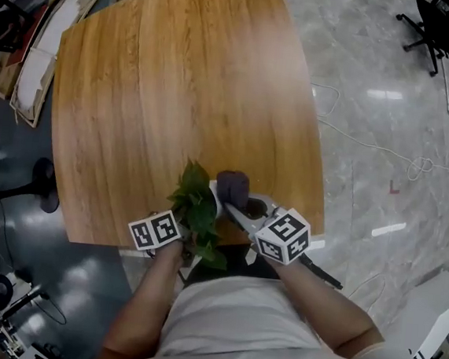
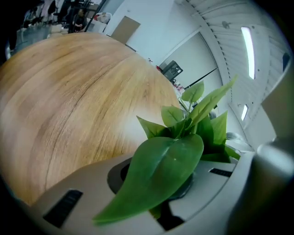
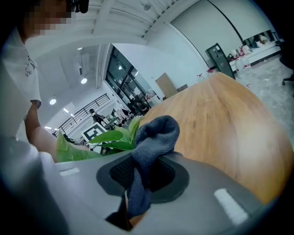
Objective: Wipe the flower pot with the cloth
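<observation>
The right gripper has its jaws clenched on the cloth, a soft grey wad that bunches above them; it looks limp and light, so it should fold round a curve under mild pressure. The left gripper sits at the base of the plant, at the near edge of the tabletop; its jaws seem to grasp the pot, though a large leaf covers most of the contact and only a dark rim shows. The pot is probably small, light and rigid, and its wall perhaps smooth enough to slip or twist in a light hold; grip is best low on the wall or at the rim, clear of the stems. The leaves are thin and would bend or tear if rubbed; the cloth hangs just beside them, apart from the pot.
</observation>
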The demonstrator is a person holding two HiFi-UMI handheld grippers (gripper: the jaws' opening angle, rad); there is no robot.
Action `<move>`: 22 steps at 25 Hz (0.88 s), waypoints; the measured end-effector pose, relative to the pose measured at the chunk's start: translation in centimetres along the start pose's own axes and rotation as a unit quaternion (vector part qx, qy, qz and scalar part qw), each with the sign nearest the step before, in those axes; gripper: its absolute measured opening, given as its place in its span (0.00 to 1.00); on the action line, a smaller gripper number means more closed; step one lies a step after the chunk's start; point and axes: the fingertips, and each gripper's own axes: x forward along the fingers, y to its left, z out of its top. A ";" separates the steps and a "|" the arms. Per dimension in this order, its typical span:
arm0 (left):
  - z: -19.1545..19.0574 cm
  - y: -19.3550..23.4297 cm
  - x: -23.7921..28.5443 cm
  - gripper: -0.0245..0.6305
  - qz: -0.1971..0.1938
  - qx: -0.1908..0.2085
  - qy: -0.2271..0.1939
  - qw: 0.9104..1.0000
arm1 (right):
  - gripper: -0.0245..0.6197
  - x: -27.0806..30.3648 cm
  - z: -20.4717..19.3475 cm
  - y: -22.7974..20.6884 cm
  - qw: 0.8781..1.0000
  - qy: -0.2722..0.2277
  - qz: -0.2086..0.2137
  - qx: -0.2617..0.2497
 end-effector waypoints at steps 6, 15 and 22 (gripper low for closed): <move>-0.5 1.6 0.3 0.06 -0.006 -0.011 0.014 1.000 | 0.14 2.2 0.7 5.0 0.998 -0.002 0.056 -0.008; -0.2 2.5 0.3 0.06 -0.017 -0.011 0.015 1.000 | 0.13 1.0 -4.2 -5.6 0.995 0.021 -0.074 0.070; -1.0 3.2 0.2 0.07 -0.011 -0.051 0.027 0.998 | 0.14 3.3 -1.2 5.3 0.999 0.017 0.039 0.004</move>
